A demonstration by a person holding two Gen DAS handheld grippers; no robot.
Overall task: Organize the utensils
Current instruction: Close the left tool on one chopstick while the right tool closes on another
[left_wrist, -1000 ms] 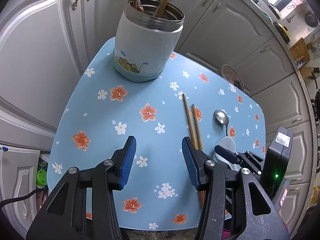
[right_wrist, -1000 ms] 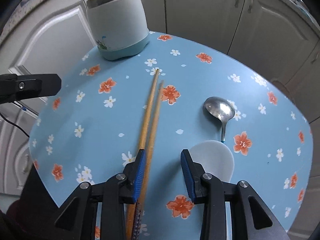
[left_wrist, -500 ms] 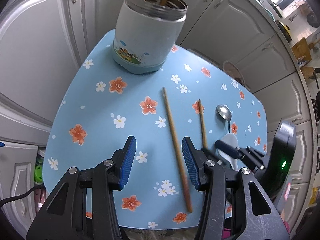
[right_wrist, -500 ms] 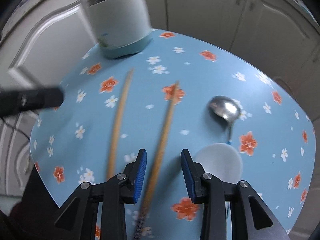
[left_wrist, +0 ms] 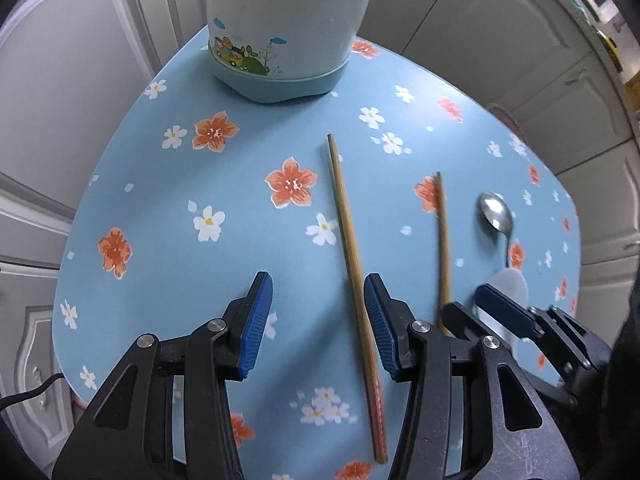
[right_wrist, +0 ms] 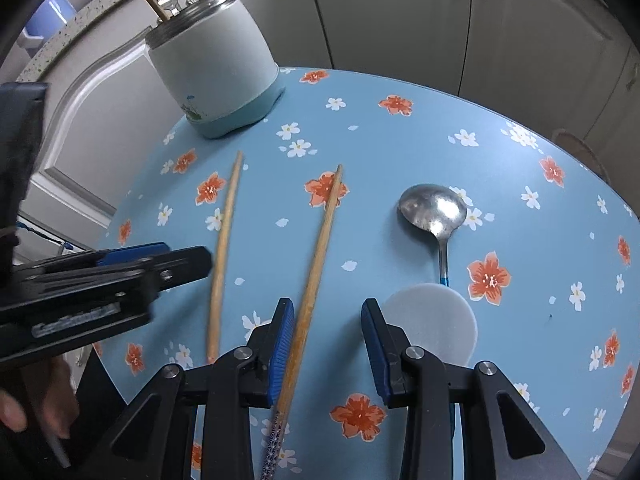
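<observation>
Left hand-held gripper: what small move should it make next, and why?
Probably close the left hand-held gripper on the left wooden chopstick. Its blue pads stand open, and that chopstick lies flat on the blue flowered table between them, hard against one pad. The pale utensil jar stands upright behind it, ready to receive it.

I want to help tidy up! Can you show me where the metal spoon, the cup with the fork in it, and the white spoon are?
metal spoon (right_wrist: 434,209), right wrist view, on its bowl.
utensil cup (right_wrist: 212,76), right wrist view, on its white side.
white spoon (right_wrist: 434,316), right wrist view, on its round bowl.
</observation>
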